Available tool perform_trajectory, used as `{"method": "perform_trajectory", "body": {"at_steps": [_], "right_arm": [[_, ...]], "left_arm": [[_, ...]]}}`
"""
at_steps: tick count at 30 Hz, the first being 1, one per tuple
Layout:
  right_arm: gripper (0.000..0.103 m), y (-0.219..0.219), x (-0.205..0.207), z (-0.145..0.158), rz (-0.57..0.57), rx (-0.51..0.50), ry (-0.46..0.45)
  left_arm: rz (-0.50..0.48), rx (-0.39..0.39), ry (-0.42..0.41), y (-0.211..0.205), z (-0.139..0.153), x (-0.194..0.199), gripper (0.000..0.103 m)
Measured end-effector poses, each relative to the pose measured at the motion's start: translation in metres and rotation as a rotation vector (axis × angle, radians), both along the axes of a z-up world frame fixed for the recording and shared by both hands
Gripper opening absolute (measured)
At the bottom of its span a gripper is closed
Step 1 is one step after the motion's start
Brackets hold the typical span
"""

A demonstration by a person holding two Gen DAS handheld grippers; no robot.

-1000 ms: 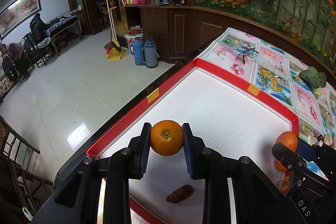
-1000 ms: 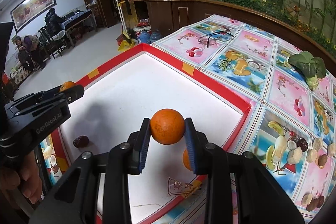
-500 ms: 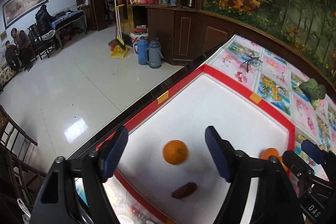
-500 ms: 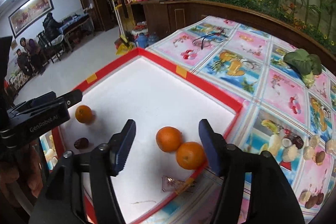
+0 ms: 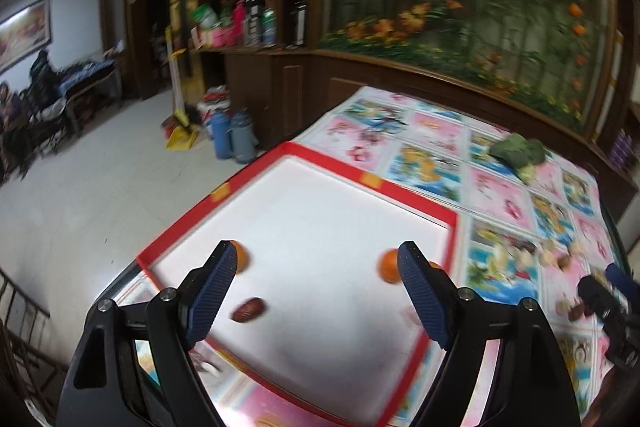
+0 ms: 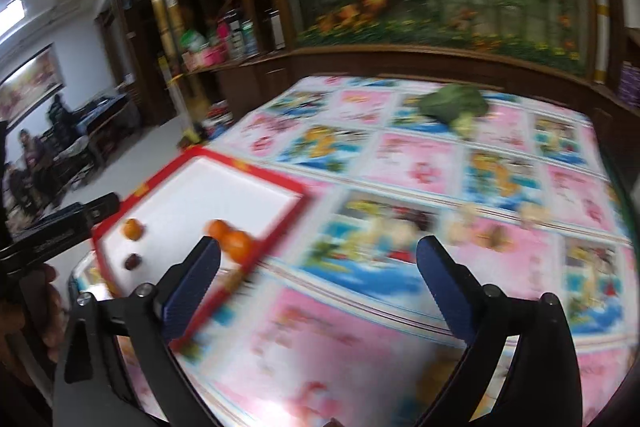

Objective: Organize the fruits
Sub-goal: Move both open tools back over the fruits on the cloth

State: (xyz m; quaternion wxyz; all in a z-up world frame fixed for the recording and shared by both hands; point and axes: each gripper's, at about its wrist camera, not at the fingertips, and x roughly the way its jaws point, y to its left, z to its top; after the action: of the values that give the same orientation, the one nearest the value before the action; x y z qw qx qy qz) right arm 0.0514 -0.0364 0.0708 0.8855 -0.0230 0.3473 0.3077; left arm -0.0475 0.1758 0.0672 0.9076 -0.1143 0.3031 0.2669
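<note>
The white tray with a red rim [image 5: 328,163] holds three oranges and a dark date [image 5: 249,309]. One orange [image 5: 240,259] lies by the tray's left edge, just behind my left finger. The other two sit together at the right side [image 5: 387,267], half hidden by the other finger. My left gripper [image 5: 316,251] hovers over the tray, jaws wide and still opening, with nothing between them. My right gripper [image 6: 318,247] is over the tablecloth to the right of the tray [image 6: 264,175], jaws opening and empty. The paired oranges [image 6: 236,243] lie beside its left finger.
A fruit-print cloth covers the table. Several small nuts and dried fruits [image 6: 496,237] lie scattered on it to the right of the tray. A leafy green vegetable [image 6: 454,103] sits at the far side. The table's left edge drops to the floor.
Both grippers have let go of their oranges, which now lie in the tray. Both have pulled back and up. The right one has swung right, off the tray and over the cloth.
</note>
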Motion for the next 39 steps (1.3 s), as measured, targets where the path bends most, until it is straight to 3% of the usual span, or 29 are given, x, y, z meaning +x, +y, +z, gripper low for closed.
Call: {"method": "perform_trajectory", "body": {"at_steps": [11,17,27,34,39], "right_arm": [[0.101,-0.126,0.014,-0.011,-0.351,0.002,0.002],[0.101,-0.164,0.014,-0.018,-0.455,0.016,0.017],[0.101,-0.189,0.015,-0.037,-0.473,-0.013,0.063],[0.1,-0.182,0.021,-0.05,-0.417,-0.051,0.095],[0.077,-0.168,0.034,-0.066,-0.355,-0.116,0.144]], "left_arm": [[-0.092,0.008,0.031,-0.047,-0.014,0.016,0.082],[-0.161,-0.022,0.053,-0.073,-0.032,0.023,0.082],[-0.266,-0.018,0.114,-0.114,-0.053,0.046,0.082],[-0.313,-0.013,0.152,-0.13,-0.065,0.054,0.082],[-0.338,-0.024,0.159,-0.137,-0.069,0.058,0.082]]}}
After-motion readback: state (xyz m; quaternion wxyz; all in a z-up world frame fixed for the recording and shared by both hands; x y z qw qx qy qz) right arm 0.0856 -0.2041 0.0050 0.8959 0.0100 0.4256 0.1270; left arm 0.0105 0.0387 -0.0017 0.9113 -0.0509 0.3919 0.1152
